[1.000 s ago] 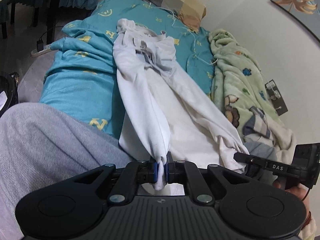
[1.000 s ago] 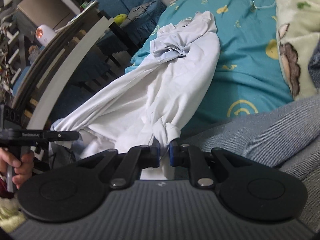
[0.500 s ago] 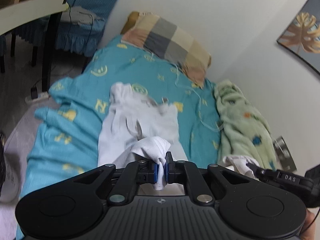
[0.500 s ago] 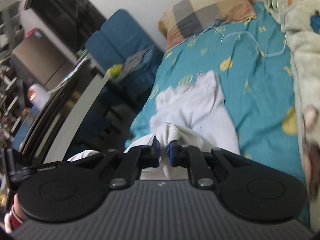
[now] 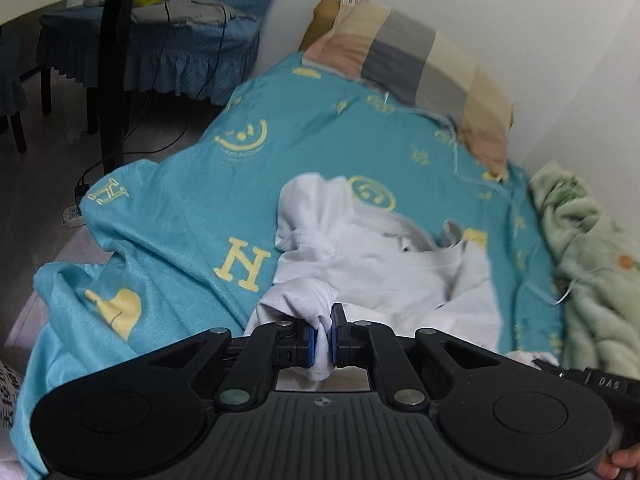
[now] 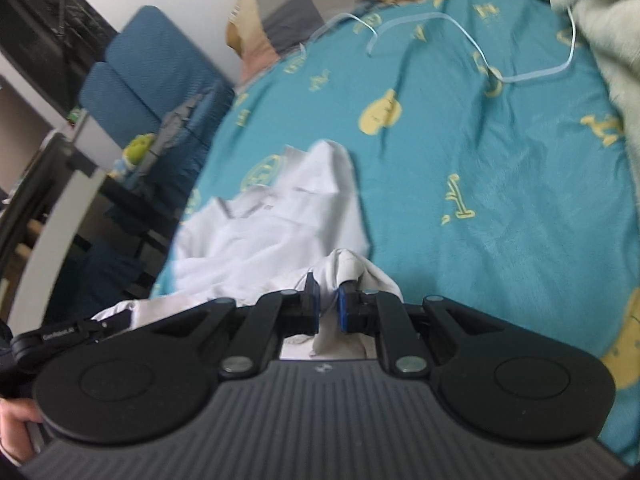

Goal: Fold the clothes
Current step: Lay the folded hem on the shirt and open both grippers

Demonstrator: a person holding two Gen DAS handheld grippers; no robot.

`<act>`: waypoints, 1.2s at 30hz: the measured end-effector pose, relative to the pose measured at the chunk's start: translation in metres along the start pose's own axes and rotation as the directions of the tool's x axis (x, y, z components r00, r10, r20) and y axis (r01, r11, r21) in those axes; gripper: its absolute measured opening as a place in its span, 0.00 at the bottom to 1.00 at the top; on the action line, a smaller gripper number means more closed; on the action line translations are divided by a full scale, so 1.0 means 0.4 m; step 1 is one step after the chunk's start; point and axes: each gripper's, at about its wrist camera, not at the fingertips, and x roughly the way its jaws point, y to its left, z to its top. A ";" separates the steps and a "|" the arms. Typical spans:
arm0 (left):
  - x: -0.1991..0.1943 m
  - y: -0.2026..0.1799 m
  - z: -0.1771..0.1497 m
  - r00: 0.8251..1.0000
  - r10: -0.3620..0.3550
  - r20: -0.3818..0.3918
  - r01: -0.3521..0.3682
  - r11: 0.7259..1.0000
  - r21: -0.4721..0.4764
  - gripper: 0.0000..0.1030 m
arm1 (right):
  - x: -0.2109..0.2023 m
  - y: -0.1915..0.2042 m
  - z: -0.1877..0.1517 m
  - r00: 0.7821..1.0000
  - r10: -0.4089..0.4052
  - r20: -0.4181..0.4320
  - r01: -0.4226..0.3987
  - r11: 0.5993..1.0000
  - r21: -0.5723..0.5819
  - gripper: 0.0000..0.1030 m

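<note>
Left edge of the frames: in the left wrist view, dark table legs and a blue skirted chair stand at the upper left; a power strip lies on the floor below them.

Bed cover: teal with yellow prints, it fills the middle of both views.

White garment: it lies bunched in the centre of the left wrist view, on the teal cover, with its far part near the smiley print. In the right wrist view the same garment sits at centre left.

Left gripper: at the bottom centre, its jaws are pressed together and pinch a fold of the white cloth.

Right gripper: at the bottom centre of its own view, the jaws pinch another bunch of the same cloth.

Change: a second ago the garment hung stretched in long folds from both grips toward the near end of the bed. Now both grips are carried forward over it, so the near edge sits on top of the far part.

Meaning: I judge this is the fold of hem toward collar, nearly done; the cloth looks crumpled, so smoothing may be needed after release.

Right edge: checked pillow at the upper right, pale green blanket below it.
</note>
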 end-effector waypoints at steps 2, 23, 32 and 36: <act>0.037 0.006 -0.002 1.000 0.005 -0.024 -0.005 1.000 0.012 0.09 | 0.032 -0.010 -0.003 1.000 -0.013 -0.009 0.013 1.000 0.002 0.12; -0.325 -0.029 -0.212 0.997 -0.048 0.052 0.047 0.999 0.028 0.78 | -0.281 0.155 -0.132 0.993 0.062 0.097 -0.055 0.996 -0.071 0.55; -0.387 -0.054 -0.336 0.999 -0.043 0.024 0.043 0.999 0.028 0.79 | -0.345 0.192 -0.266 0.994 0.047 0.099 -0.030 0.986 -0.166 0.55; -0.372 -0.054 -0.361 0.998 -0.064 -0.021 0.065 0.998 0.000 0.79 | -0.333 0.189 -0.292 0.995 0.011 0.096 0.009 0.980 -0.200 0.55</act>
